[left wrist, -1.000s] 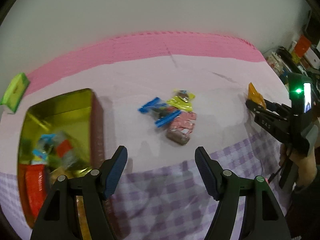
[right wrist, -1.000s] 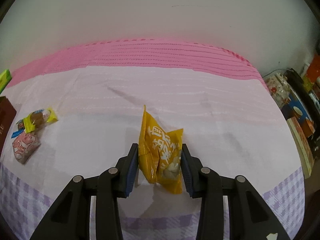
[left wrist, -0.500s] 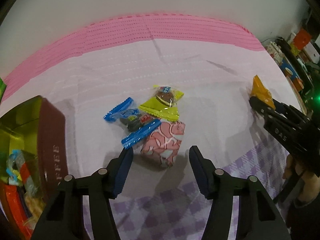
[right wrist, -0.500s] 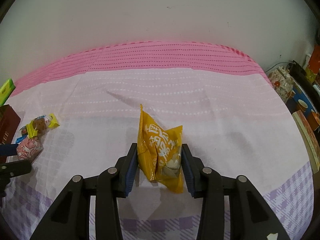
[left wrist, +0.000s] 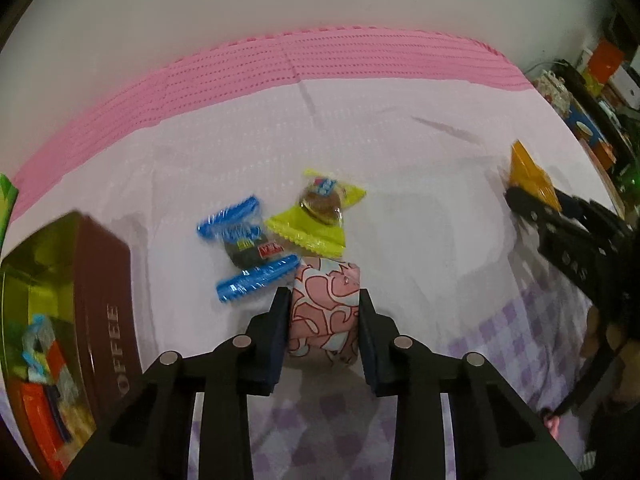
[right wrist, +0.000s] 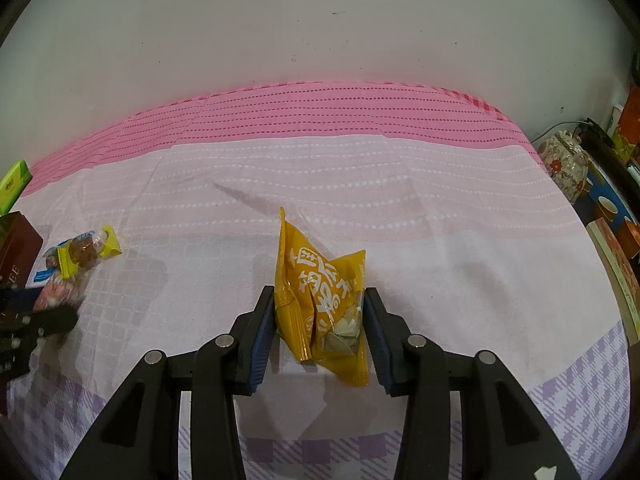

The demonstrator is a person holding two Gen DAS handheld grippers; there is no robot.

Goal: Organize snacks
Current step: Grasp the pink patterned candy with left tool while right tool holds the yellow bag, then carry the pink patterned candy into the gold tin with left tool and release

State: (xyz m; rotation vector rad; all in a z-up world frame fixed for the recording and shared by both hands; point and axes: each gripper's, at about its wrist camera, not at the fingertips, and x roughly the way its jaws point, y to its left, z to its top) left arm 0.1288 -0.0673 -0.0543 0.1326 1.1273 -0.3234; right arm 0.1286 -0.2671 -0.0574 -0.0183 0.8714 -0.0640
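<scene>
My left gripper (left wrist: pixel 323 326) is shut on a pink-and-white snack pack (left wrist: pixel 326 312) that lies on the cloth. Just beyond it lie a blue-ended wrapper (left wrist: pixel 248 248) and a yellow wrapper with a brown cake (left wrist: pixel 320 212). My right gripper (right wrist: pixel 320 328) is shut on a yellow snack bag (right wrist: pixel 324 300) and holds it upright above the cloth; it also shows in the left wrist view (left wrist: pixel 532 178) at the far right. The brown tin with a gold inside (left wrist: pixel 100 300) holds several snacks at the left.
A pink and purple checked cloth (right wrist: pixel 400 208) covers the table against a white wall. A green box (right wrist: pixel 12 184) lies at the far left. Cluttered shelves with boxes and a floral jar (right wrist: pixel 568 160) stand off the table's right edge.
My left gripper moved forward from the tin to the pile and closed on the pink-and-white pack. My right gripper kept hold of the yellow bag and lifted slightly.
</scene>
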